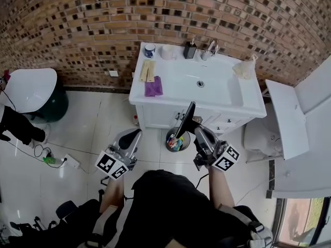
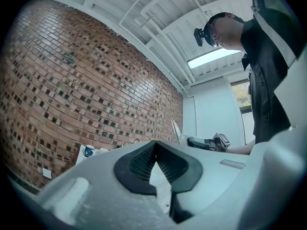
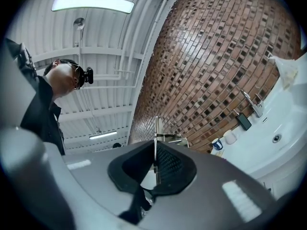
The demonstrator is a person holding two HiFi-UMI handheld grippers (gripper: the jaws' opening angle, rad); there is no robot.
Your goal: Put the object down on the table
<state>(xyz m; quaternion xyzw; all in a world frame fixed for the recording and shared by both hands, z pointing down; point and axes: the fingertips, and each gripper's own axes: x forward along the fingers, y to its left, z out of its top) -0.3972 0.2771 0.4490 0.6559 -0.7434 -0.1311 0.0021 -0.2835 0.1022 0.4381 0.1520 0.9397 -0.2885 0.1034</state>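
Near vanity (image 1: 151, 101) edge, right tool's (image 1: 194, 124) panel (image 1: 185, 119)

Identity of held object (image 1: 185, 119) unclear

left gripper (image 1: 134, 135): fingers together, empty | right gripper (image 1: 198, 132): fingers clamped on thin panel (image 1: 186, 119)

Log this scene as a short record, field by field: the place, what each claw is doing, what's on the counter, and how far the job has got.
place: white sink counter against a brick wall
left claw: shut, nothing in it
right claw: shut on a thin flat panel, held in the air in front of the counter
on counter: cup, dark bottle, tap, purple cloth
job state: panel not yet set down
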